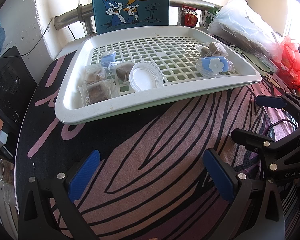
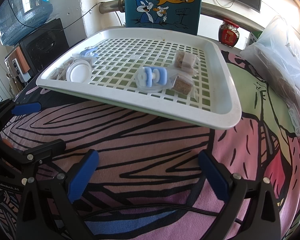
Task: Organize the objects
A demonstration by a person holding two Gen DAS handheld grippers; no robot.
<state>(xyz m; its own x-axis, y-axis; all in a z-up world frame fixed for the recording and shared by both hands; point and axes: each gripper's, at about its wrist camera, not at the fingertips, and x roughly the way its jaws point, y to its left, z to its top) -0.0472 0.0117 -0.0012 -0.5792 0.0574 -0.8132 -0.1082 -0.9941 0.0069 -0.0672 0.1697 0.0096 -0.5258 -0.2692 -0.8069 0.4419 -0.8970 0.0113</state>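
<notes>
A counter draped in a pink cloth (image 1: 150,140) with black line drawing is seen against a white wall, a steel rail and a teal cartoon-rabbit box (image 1: 130,4). On it sits the white slotted tray (image 1: 170,98), which carries all the small items in two loose clusters. At the tray's 8 o'clock, in the left wrist view, wrapped brown snack cubes (image 1: 96,88) lie touching a round clear lid (image 1: 147,76), with a small blue-and-white piece (image 1: 108,57) just behind them. At 3 o'clock a blue flower-faced container (image 1: 214,65) rests beside more wrapped cubes (image 1: 212,48). Outward from the tray, a red-lidded jar (image 1: 189,16) and plastic bags (image 1: 248,26) are found at 1 to 2 o'clock. The left tongs (image 1: 150,174) and right tongs (image 2: 148,174) are both spread wide and grasp nothing, held low over the cloth, well short of the tray. Everything small already lies on the tray, yet like items remain split between the two clusters; the scene could fit either a sort under way or a finished gathering, and which cannot be settled.
</notes>
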